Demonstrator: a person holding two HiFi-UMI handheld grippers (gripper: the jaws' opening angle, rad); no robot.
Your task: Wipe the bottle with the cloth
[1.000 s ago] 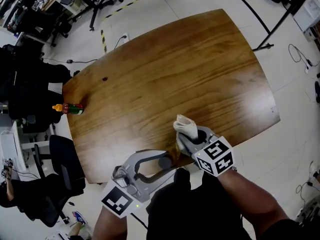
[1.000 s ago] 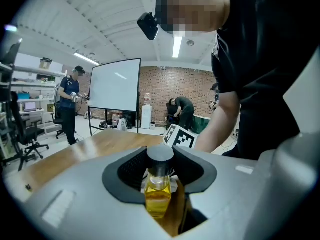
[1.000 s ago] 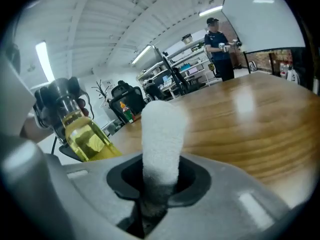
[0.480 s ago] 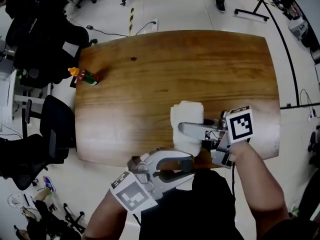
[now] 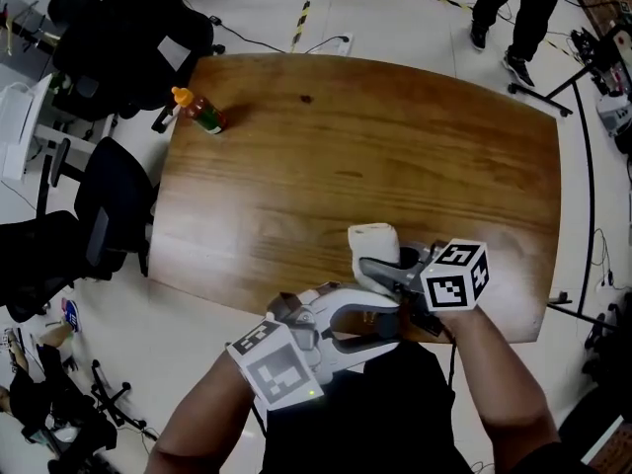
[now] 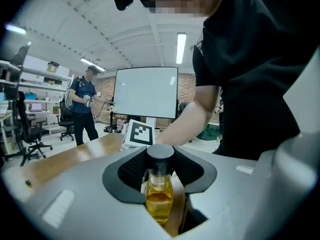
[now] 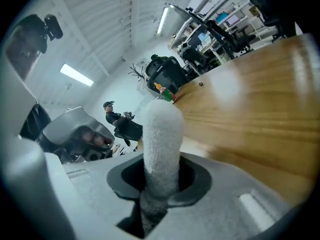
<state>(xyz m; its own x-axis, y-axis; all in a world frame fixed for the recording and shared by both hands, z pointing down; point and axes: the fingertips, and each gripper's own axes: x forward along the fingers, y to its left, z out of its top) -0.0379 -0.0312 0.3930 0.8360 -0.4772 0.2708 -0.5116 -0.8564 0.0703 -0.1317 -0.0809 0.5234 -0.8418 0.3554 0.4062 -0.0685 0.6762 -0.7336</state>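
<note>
My left gripper (image 5: 387,320) is shut on a small clear bottle (image 6: 160,191) of amber liquid with a black cap, held upright between the jaws (image 6: 160,173) in the left gripper view. In the head view the jaws hide that bottle. My right gripper (image 5: 381,268) is shut on a white cloth (image 5: 373,244), which stands up as a thick fold (image 7: 161,134) from its jaws (image 7: 161,178). The two grippers sit close together over the near edge of the wooden table (image 5: 395,156), the cloth just beyond the left gripper's tips.
A second bottle (image 5: 200,113) with an orange cap and red and green label lies at the table's far left corner. Black office chairs (image 5: 118,33) stand left of the table. A person (image 5: 513,8) stands beyond its far right corner.
The head view has swung, so the table sits differently in frame. The right gripper with the cloth has drawn closer to the left gripper. Both grips are unchanged.
</note>
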